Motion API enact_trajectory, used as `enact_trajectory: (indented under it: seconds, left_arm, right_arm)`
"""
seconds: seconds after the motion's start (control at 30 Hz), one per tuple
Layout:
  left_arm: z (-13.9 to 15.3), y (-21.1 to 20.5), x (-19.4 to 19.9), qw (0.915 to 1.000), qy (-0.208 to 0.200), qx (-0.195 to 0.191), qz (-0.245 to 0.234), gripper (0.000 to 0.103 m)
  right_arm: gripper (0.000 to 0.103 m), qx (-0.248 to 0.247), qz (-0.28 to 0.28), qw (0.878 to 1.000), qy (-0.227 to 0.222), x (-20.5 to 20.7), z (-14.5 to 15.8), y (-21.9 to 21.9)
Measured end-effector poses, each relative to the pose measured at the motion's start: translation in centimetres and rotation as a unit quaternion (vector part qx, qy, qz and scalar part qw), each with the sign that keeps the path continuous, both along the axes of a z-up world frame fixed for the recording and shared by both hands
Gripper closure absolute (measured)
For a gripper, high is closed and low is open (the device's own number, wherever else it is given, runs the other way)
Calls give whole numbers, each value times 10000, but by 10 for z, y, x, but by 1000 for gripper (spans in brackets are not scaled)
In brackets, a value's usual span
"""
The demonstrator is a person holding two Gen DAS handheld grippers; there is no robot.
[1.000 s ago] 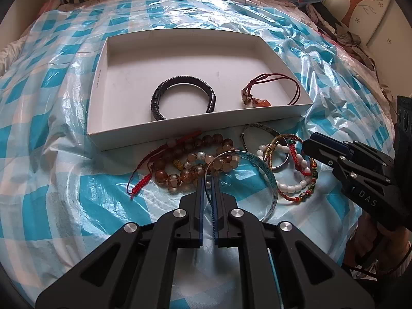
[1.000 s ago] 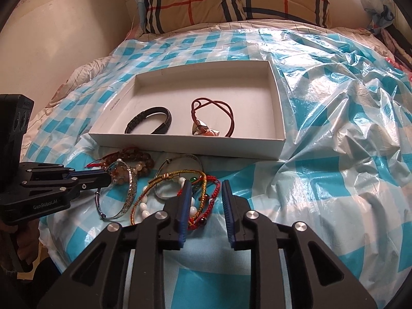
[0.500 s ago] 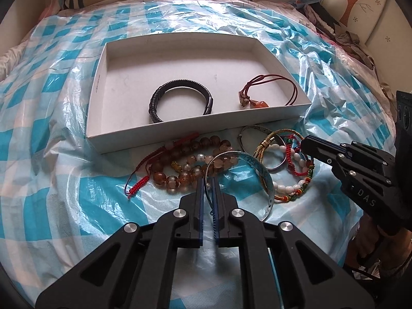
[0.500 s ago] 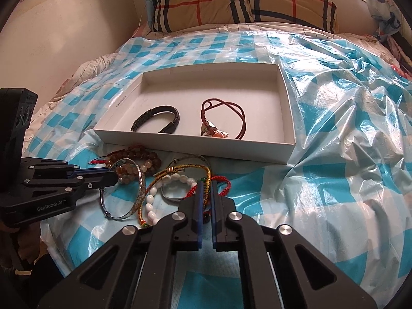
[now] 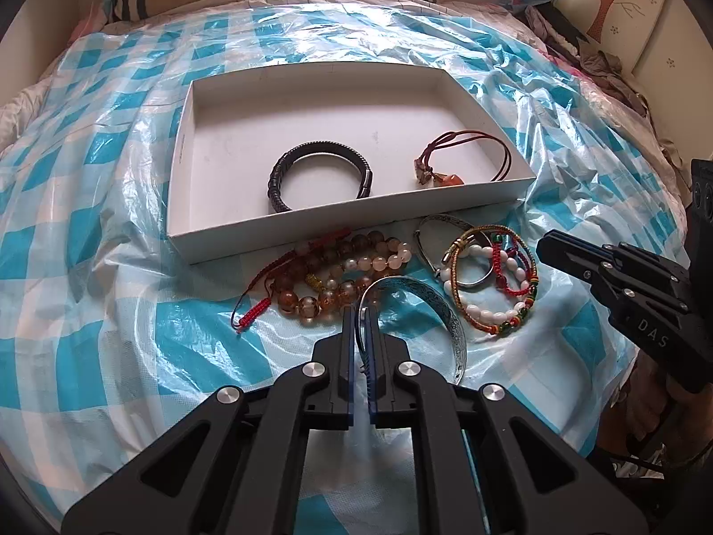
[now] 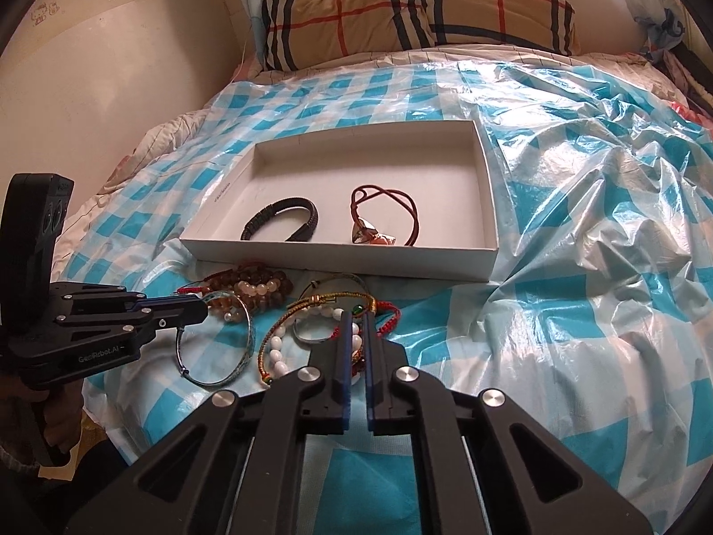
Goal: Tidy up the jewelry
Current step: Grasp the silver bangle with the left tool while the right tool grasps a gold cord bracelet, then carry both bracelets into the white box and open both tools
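Observation:
A white box (image 5: 312, 223) (image 6: 356, 263) lies on the bed with a black braided bracelet (image 5: 318, 174) (image 6: 280, 218) and a red cord necklace (image 5: 463, 156) (image 6: 387, 214) inside. In front of it lie amber bead bracelets (image 5: 329, 276) (image 6: 254, 285) and a tangle of white-bead, gold and red cord bracelets (image 5: 490, 276) (image 6: 285, 343). My left gripper (image 5: 361, 312) (image 6: 202, 310) is shut on the rim of a wide silver bangle (image 5: 445, 312) (image 6: 240, 347), which is tilted up. My right gripper (image 6: 357, 318) (image 5: 546, 245) is opening, with white beads and red cord in the narrow gap between its fingers.
A crinkled blue-and-white checked plastic sheet (image 5: 111, 312) covers the bed. A plaid pillow (image 6: 401, 13) lies at the head and a wall (image 6: 111, 89) runs along the left. Clothes (image 5: 601, 67) are piled at the far right. A hand (image 6: 58, 423) holds the left gripper.
The right gripper's jaws closed fully over the bracelet tangle half a second ago and now stand slightly apart again. The left gripper stays clamped on the silver bangle.

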State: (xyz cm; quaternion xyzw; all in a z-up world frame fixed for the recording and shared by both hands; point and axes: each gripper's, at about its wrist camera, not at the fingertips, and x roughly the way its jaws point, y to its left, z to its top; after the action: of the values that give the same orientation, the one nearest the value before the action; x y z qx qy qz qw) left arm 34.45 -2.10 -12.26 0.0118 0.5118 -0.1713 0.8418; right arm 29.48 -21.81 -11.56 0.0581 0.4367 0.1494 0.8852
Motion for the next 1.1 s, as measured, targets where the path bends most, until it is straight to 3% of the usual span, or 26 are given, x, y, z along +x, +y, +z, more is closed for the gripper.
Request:
enact_trajectory:
  seconds: [0.03,0.27,0.43,0.5,0.6,1.1]
  left_arm:
    - [-2,0,1,10000,44,15,1,99]
    - [-13,0,1,9998,162,62,-18,96]
    - [-17,-4,1,9998,139,157,-67,95]
    - [-16,-7,-2,9996,59,221,-145,96]
    - [-10,-8,-5,9997,18,80,-220,101]
    - [28,-4,-6,9986,-371,-312,-187,101]
  right_arm:
    - [76,24,3,10000,-6,1,-1,0]
    - [76,-90,116,9998,155,16,-15,7]
    - [93,-230,182,9994,178,14,-22,12]
    - [99,-248,161,9995,83,10,-17,11]
    - [99,-256,79,9996,-90,3,-7,9]
    - [99,-8,-227,9977,-638,-6,29,-9]
